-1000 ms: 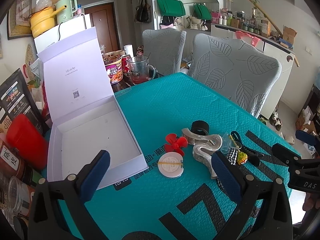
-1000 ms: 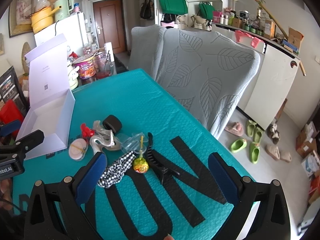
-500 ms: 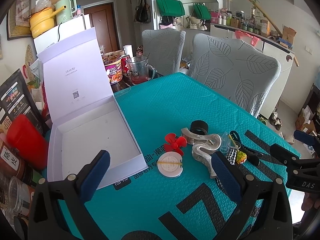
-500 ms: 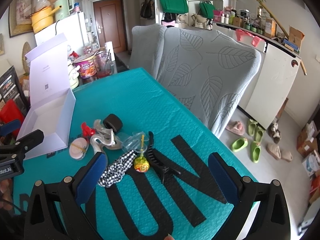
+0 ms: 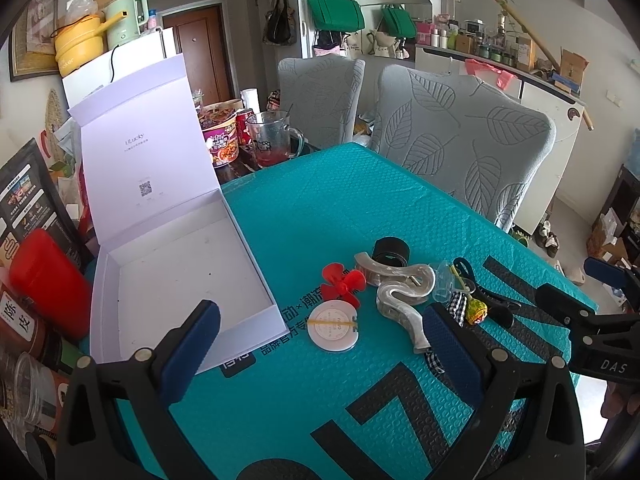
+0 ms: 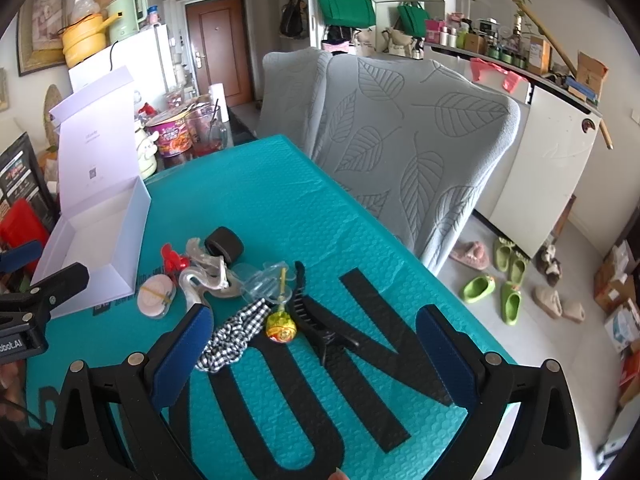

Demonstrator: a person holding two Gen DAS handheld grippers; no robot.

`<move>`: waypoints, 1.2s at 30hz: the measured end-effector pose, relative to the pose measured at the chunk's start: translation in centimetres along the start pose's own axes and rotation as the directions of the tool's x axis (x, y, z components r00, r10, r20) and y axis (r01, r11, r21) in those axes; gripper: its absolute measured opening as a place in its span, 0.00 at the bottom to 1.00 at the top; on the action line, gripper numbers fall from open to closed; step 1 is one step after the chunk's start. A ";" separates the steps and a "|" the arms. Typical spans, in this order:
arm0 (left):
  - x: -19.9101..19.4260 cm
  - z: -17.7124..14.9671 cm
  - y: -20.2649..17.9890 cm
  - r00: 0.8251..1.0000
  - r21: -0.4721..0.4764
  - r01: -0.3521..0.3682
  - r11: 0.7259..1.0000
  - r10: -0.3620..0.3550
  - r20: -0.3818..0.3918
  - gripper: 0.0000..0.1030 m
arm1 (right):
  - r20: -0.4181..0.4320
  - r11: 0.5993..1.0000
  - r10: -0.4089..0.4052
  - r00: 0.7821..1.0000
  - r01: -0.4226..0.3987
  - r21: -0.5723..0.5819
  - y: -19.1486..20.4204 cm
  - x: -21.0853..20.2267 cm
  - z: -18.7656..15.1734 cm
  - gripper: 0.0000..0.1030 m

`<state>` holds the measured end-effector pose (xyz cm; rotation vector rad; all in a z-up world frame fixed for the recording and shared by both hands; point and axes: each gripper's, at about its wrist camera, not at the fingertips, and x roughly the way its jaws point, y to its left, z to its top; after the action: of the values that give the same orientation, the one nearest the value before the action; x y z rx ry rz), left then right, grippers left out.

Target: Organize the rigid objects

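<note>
A white box [image 5: 176, 280] lies open on the teal mat, lid raised; the same white box [image 6: 96, 240] shows at the left of the right wrist view. Beside it sit a red propeller [image 5: 342, 282], a white round disc [image 5: 333, 330], a silver S-shaped piece [image 5: 400, 292], a black roll [image 5: 391, 249], a checked cloth [image 6: 234, 334], a lollipop [image 6: 281, 327] and a black hair claw [image 6: 320, 328]. My left gripper [image 5: 320, 344] is open just short of the disc. My right gripper [image 6: 312, 348] is open over the cloth, lollipop and claw. Neither holds anything.
Two grey leaf-patterned chairs [image 5: 460, 148] stand behind the table. Beyond the mat's far end are a glass mug [image 5: 272, 140], a noodle cup [image 5: 220, 140] and a can. A red container [image 5: 48, 280] and jars crowd the left edge. Slippers [image 6: 508, 280] lie on the floor at right.
Both grippers have drifted slightly; the objects sit marginally lower in each view. Nothing was taken hold of or moved on the mat.
</note>
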<state>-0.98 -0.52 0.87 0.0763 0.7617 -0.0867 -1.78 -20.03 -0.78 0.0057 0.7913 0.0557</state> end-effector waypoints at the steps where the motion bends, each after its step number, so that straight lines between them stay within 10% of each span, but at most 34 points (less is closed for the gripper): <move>1: 0.0 0.0 0.0 1.000 -0.001 0.002 1.000 -0.002 0.000 1.00 | 0.001 1.000 -0.001 1.000 0.001 0.001 -0.1 -0.1 -0.1 1.00; 36: 0.2 0.0 0.7 0.999 -0.050 0.049 0.998 -0.049 0.003 1.00 | 0.029 1.000 0.011 1.000 -0.011 -0.008 -0.8 0.1 -0.1 1.00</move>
<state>-0.76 0.13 0.78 0.0100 0.7640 -0.1146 -1.70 -20.79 -0.93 0.0029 0.7621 0.0689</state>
